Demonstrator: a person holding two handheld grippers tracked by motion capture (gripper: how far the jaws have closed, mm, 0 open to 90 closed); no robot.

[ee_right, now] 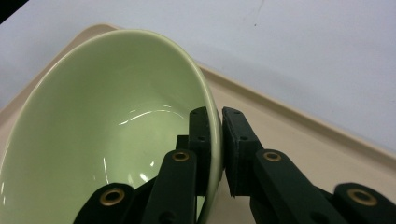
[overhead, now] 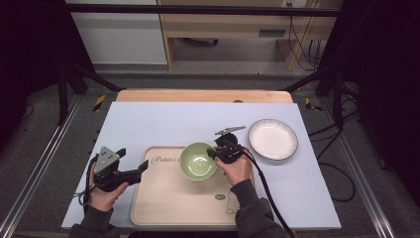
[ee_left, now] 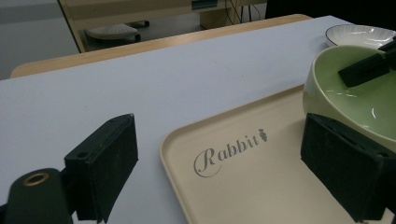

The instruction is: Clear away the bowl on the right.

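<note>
A pale green bowl [overhead: 197, 160] sits over the far part of a beige tray [overhead: 163, 198] printed "Rabbit". My right gripper [overhead: 214, 152] is shut on the bowl's right rim, one jaw inside and one outside, as the right gripper view shows at the rim [ee_right: 215, 121] of the green bowl [ee_right: 107, 126]. The bowl looks tilted in that view. My left gripper [overhead: 143, 167] stands open at the tray's left edge, nothing between its jaws. In the left gripper view the tray [ee_left: 243, 177] lies ahead and the green bowl [ee_left: 359, 93] is at the right.
A white plate with a dark rim [overhead: 273, 139] lies on the pale blue mat [overhead: 148, 124] to the right of the tray; this white plate [ee_left: 359, 33] is far right in the left gripper view. The wooden table edge [overhead: 203, 95] runs along the back.
</note>
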